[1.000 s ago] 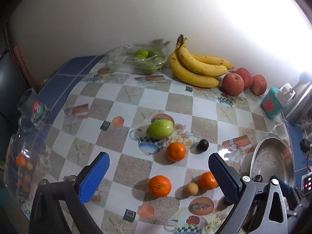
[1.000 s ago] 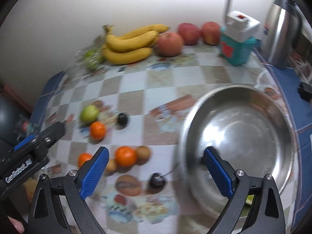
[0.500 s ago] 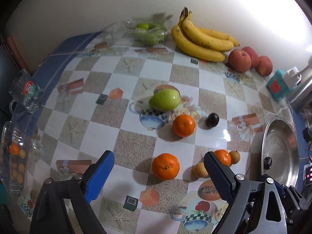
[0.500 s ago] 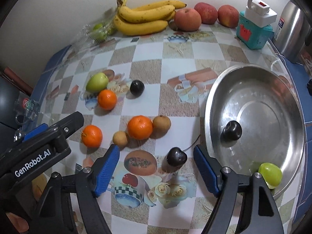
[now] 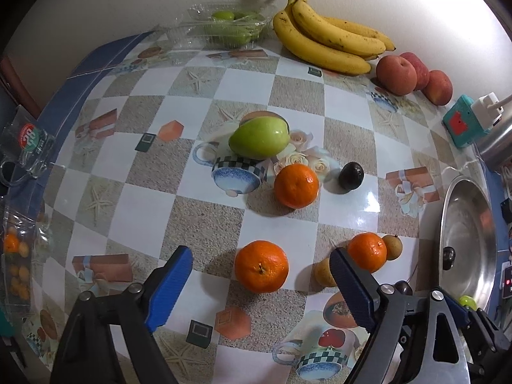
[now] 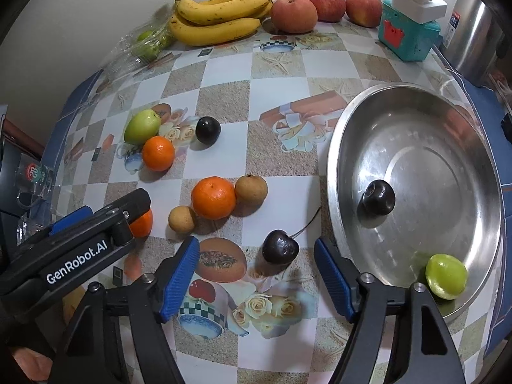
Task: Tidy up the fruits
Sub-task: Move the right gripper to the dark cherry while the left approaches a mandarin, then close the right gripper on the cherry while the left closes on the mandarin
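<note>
On the checked counter (image 6: 278, 166), a dark cherry (image 6: 280, 246) is framed between the right tongs (image 6: 256, 272), an orange (image 5: 261, 265) between the left tongs (image 5: 260, 291), both just closing yet untouching; squeezing, then the steel bowl (image 6: 448, 147) at three o'clock.

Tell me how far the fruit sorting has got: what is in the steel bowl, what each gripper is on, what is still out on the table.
Done: a dark plum and a small green fruit lie in the steel bowl.

In hand: nothing gripped. The right gripper, jaws just closing, frames the cherry; the left gripper frames an orange.

Left: two more oranges, two small brown fruits, the green mango, another dark fruit.
</note>
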Motion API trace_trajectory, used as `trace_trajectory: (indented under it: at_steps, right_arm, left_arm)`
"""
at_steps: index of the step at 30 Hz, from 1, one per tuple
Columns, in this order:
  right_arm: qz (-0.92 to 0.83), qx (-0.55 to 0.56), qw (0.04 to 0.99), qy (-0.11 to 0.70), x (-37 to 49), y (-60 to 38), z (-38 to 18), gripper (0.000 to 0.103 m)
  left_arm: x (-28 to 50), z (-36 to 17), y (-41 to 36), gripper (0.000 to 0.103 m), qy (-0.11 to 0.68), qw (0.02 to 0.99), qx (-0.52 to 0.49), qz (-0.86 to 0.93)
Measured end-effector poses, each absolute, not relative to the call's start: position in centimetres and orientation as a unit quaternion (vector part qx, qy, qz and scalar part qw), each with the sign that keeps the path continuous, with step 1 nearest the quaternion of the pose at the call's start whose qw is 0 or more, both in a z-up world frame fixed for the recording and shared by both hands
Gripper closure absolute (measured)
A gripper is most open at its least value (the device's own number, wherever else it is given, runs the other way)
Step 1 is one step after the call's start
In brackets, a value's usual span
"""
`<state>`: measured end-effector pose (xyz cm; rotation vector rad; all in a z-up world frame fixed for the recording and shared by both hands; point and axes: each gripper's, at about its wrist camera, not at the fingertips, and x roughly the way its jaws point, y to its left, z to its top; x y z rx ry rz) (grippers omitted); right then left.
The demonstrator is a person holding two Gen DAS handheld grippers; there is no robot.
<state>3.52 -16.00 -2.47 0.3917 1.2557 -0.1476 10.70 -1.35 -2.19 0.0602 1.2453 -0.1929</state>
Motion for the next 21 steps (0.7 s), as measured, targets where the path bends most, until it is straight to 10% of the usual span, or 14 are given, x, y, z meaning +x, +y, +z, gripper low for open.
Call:
trace_trajectory:
  at_steps: [21]
  right_arm:
    - [-0.084,0.185,0.759,0.618,4.2,-16.2,-5.6,0.04]
  left_arm:
    - [11.6,-4.7,-1.8,0.024,0.608,0.79,0.027,-0.081]
